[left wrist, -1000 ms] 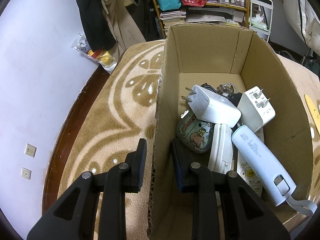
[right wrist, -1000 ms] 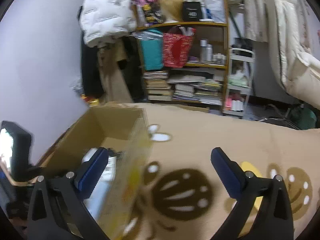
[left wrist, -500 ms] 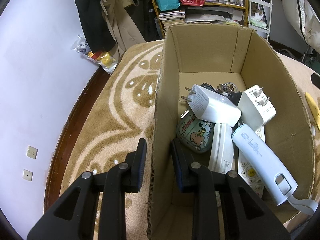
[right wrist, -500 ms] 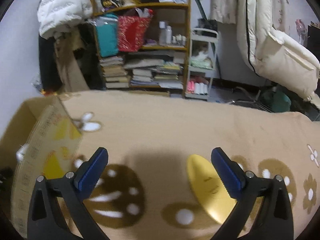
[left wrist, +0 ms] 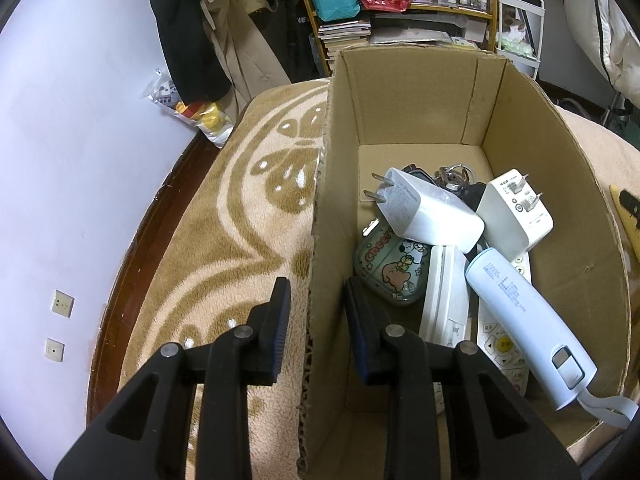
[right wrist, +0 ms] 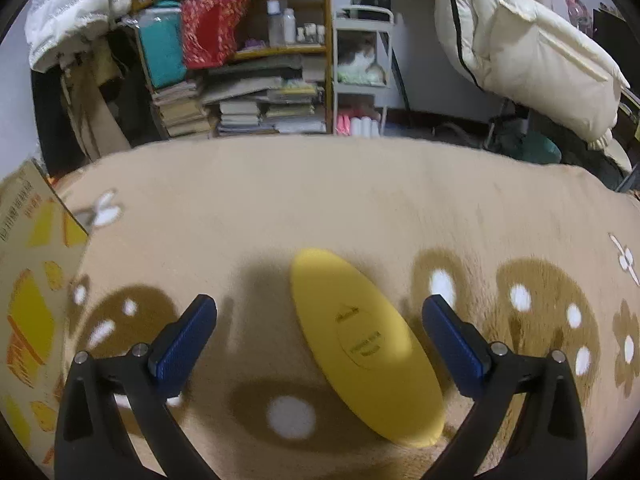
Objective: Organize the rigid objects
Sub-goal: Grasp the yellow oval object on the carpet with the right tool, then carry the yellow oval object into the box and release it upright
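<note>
A cardboard box (left wrist: 520, 128) stands on the patterned blanket. It holds two white chargers (left wrist: 428, 212), a cartoon case (left wrist: 392, 268), a pale blue power bank (left wrist: 524, 320), a white remote and keys. My left gripper (left wrist: 316, 304) is shut on the box's left wall (left wrist: 326, 240), one finger outside, one inside. In the right wrist view a flat yellow oval object (right wrist: 364, 340) lies on the blanket between the fingers of my open, empty right gripper (right wrist: 320, 328). The box's printed side (right wrist: 28, 280) shows at the left.
A bookshelf (right wrist: 248, 72) with books, bags and bottles stands behind the bed, with a white cart (right wrist: 360, 80) beside it. Coats hang at the left (left wrist: 192, 40). A white padded cover (right wrist: 532, 52) lies at the right. The wall (left wrist: 60, 160) runs close on the left.
My right gripper has swung right, away from the box, and now sits over the yellow oval object. My left gripper stays clamped on the box wall.
</note>
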